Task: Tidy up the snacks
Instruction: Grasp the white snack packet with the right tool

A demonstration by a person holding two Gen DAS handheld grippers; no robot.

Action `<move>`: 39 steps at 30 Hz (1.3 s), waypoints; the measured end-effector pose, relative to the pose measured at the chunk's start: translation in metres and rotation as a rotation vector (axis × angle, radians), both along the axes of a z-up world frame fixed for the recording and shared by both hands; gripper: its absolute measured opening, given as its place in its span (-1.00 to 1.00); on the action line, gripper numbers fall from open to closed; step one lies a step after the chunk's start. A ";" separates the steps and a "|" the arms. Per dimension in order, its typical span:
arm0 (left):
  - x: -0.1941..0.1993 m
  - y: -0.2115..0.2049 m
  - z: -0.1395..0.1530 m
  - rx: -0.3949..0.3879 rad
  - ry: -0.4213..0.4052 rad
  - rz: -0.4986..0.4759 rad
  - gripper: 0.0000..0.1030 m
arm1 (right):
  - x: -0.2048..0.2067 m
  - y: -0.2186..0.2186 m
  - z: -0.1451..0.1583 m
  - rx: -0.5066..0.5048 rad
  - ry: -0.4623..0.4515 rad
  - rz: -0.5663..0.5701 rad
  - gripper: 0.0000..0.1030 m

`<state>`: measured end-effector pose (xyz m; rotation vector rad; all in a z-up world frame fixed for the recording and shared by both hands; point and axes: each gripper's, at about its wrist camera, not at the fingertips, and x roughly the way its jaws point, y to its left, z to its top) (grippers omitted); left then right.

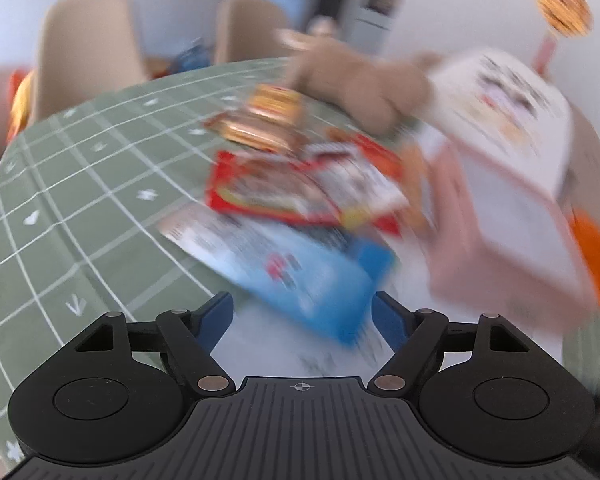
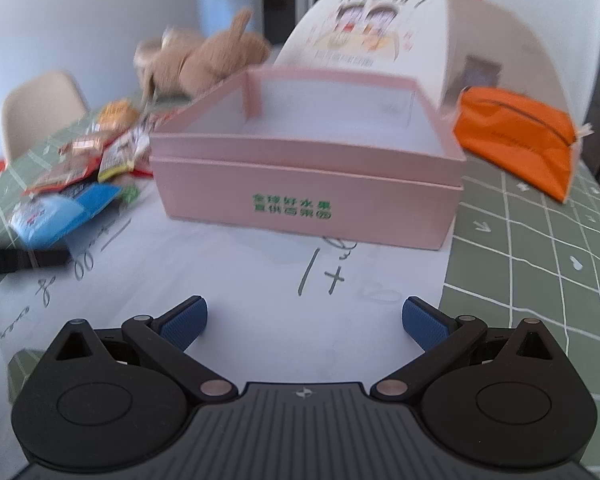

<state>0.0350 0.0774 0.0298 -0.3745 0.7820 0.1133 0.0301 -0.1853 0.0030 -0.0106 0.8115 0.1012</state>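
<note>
Underneath, green grid tablecloth (image 2: 540, 240), beige chairs (image 1: 88, 52).

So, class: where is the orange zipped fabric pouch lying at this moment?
In the right wrist view, the orange zipped fabric pouch lies on the green grid tablecloth, just right of the open pink cardboard box and in front of its raised lid.

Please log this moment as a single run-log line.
left claw: open, empty, near blue packet | right claw: open, empty, facing pink box | box: open, no snacks visible inside | snack pile: beside box
</note>
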 end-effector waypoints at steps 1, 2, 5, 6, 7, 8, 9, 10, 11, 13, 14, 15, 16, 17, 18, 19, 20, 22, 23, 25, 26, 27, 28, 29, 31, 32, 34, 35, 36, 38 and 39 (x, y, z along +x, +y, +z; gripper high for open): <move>0.010 0.007 0.002 -0.019 0.016 0.008 0.57 | 0.004 0.001 0.002 -0.006 0.026 -0.010 1.00; 0.020 0.012 0.004 -0.015 0.031 0.006 0.57 | 0.007 0.002 0.004 -0.007 0.051 -0.026 1.00; 0.050 0.023 0.015 0.066 0.034 -0.005 0.45 | 0.018 0.008 0.008 -0.014 0.116 -0.059 1.00; 0.055 0.027 0.021 0.087 0.013 -0.009 0.44 | 0.021 0.008 0.009 -0.016 0.137 -0.057 1.00; 0.061 0.033 0.028 0.114 -0.010 -0.020 0.44 | 0.024 0.010 0.009 -0.019 0.148 -0.049 1.00; 0.069 0.036 0.033 0.137 -0.021 -0.033 0.44 | 0.026 0.010 0.009 -0.022 0.154 -0.031 1.00; 0.078 0.037 0.037 0.161 -0.019 -0.051 0.44 | 0.027 0.010 0.008 -0.025 0.155 -0.014 1.00; 0.094 0.037 0.037 0.180 0.013 -0.095 0.44 | 0.028 0.010 0.008 -0.027 0.155 -0.006 1.00; 0.105 0.036 0.034 0.187 0.057 -0.138 0.44 | 0.029 0.010 0.008 -0.028 0.159 -0.005 1.00; 0.122 0.029 0.025 0.212 0.134 -0.213 0.44 | 0.032 0.014 0.010 -0.027 0.183 0.012 0.99; 0.127 0.025 0.018 0.241 0.159 -0.245 0.44 | 0.032 0.017 0.013 -0.019 0.194 0.038 0.89; 0.130 0.021 0.010 0.276 0.174 -0.275 0.52 | 0.032 0.022 0.017 -0.012 0.187 0.065 0.78; 0.129 0.020 0.006 0.292 0.156 -0.293 0.59 | 0.030 0.027 0.023 -0.009 0.163 0.090 0.78; 0.128 0.021 0.003 0.306 0.128 -0.313 0.61 | 0.028 0.031 0.029 -0.018 0.136 0.108 0.78; 0.127 0.023 0.001 0.311 0.120 -0.324 0.67 | 0.025 0.037 0.035 -0.036 0.107 0.132 0.78; 0.128 0.029 0.000 0.300 0.118 -0.323 0.71 | 0.022 0.044 0.041 -0.057 0.085 0.157 0.78; 0.128 0.035 -0.001 0.283 0.122 -0.317 0.71 | 0.021 0.050 0.045 -0.072 0.067 0.183 0.78; 0.130 0.050 -0.002 0.231 0.131 -0.313 0.63 | 0.020 0.060 0.049 -0.075 0.055 0.227 0.78; 0.129 0.058 -0.002 0.208 0.123 -0.309 0.57 | 0.021 0.064 0.050 -0.067 0.054 0.246 0.78; 0.125 0.071 0.001 0.170 0.082 -0.289 0.31 | 0.024 0.075 0.052 -0.050 0.044 0.279 0.78; 0.121 0.076 0.003 0.156 0.074 -0.276 0.23 | 0.026 0.083 0.053 -0.051 0.035 0.293 0.78; 0.114 0.082 0.006 0.145 0.063 -0.257 0.02 | 0.027 0.089 0.055 -0.051 0.021 0.311 0.78; 0.108 0.085 0.008 0.150 0.058 -0.238 -0.22 | 0.027 0.094 0.056 -0.048 0.007 0.330 0.78; 0.101 0.089 0.010 0.170 0.058 -0.216 -0.64 | 0.028 0.101 0.058 -0.043 -0.005 0.346 0.78; 0.085 0.100 0.010 0.177 0.051 -0.186 -0.59 | 0.029 0.116 0.060 -0.025 -0.022 0.384 0.78; 0.078 0.106 0.010 0.157 0.049 -0.174 -0.58 | 0.031 0.123 0.060 -0.019 -0.026 0.410 0.77; 0.064 0.117 0.013 0.109 0.050 -0.140 -0.55 | 0.037 0.141 0.061 -0.026 -0.053 0.458 0.73; 0.055 0.122 0.014 0.089 0.048 -0.120 -0.54 | 0.043 0.152 0.062 -0.043 -0.074 0.470 0.73; 0.048 0.125 0.016 0.073 0.051 -0.104 -0.53 | 0.051 0.163 0.063 -0.058 -0.091 0.473 0.73; 0.032 0.128 0.017 0.033 0.071 -0.087 -0.53 | 0.072 0.181 0.061 -0.080 -0.102 0.462 0.73; 0.024 0.128 0.017 0.010 0.081 -0.092 -0.53 | 0.088 0.192 0.058 -0.097 -0.103 0.444 0.73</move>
